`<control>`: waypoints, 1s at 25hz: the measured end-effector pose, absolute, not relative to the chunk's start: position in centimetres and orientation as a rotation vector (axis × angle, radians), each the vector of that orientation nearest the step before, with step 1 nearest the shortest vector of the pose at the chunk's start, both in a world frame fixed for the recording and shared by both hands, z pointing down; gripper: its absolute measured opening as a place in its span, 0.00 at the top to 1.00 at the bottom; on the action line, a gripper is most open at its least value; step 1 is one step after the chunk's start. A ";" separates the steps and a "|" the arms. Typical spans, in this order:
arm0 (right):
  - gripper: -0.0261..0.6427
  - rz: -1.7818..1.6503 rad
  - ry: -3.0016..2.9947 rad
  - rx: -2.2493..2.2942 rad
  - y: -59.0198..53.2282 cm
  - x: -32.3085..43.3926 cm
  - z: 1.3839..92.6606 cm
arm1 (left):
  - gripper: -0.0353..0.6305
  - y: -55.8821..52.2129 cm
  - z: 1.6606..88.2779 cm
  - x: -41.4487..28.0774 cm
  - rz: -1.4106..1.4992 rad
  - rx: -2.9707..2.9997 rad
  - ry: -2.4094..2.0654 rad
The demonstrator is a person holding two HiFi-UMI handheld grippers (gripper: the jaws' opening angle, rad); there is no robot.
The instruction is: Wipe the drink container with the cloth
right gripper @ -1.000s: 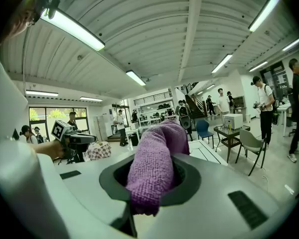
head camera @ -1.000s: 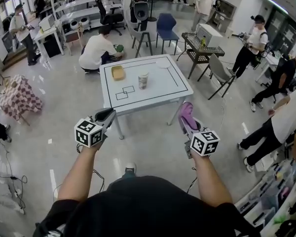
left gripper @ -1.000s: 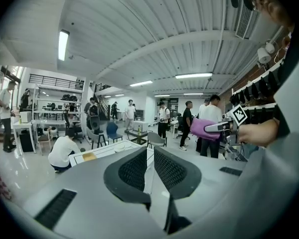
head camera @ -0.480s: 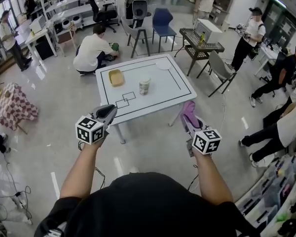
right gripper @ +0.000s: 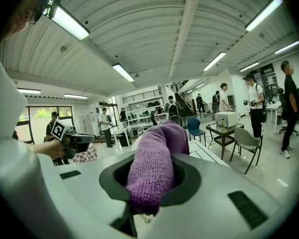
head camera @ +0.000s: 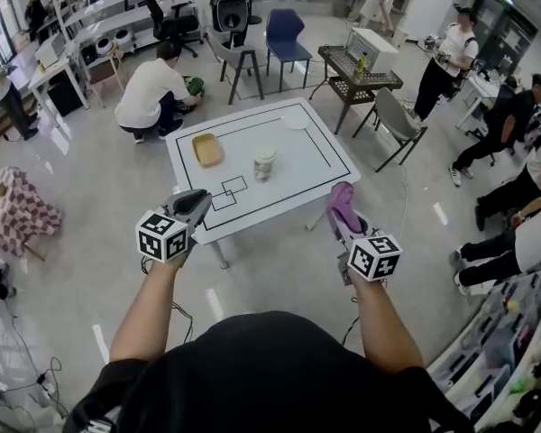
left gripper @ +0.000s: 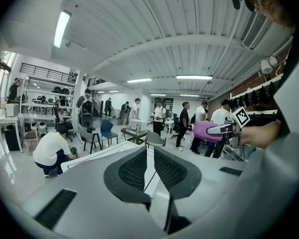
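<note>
The drink container (head camera: 264,163), a pale cup, stands upright near the middle of the white table (head camera: 299,168) with black lines, ahead of me. Both grippers hang in the air short of the table's near edge. My left gripper (head camera: 197,203) is shut with nothing between its jaws, which the left gripper view (left gripper: 147,152) shows meeting. The right gripper (head camera: 340,198) is shut on a purple cloth (head camera: 343,209). That cloth (right gripper: 153,166) fills the jaws and droops forward in the right gripper view.
A yellow dish (head camera: 206,149) and a white plate (head camera: 296,121) lie on the table. A person in white crouches beyond its far left corner (head camera: 147,95). Chairs (head camera: 392,124), a cart (head camera: 361,61), a checked stool (head camera: 18,213) and several standing people ring the floor.
The table has come nearer and lower in the head view as I walk towards it. Both grippers keep their pose, the cloth still held in the right one.
</note>
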State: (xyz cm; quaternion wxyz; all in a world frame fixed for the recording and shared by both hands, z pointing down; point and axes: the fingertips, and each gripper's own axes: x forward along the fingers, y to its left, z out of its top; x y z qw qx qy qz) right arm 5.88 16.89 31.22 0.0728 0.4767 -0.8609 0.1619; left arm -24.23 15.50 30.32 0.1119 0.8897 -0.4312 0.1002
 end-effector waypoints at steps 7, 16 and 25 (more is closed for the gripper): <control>0.83 0.497 -2.572 1.464 13.8 3.6 31.8 | 0.85 11.8 31.0 -27.4 0.295 2.598 -1.263; 0.83 0.518 -2.561 1.487 11.5 2.2 32.6 | 0.85 9.2 31.8 -28.2 0.307 2.606 -1.222; 0.83 0.556 -2.553 1.490 8.6 2.5 34.6 | 0.85 6.4 33.9 -27.5 0.326 2.595 -1.196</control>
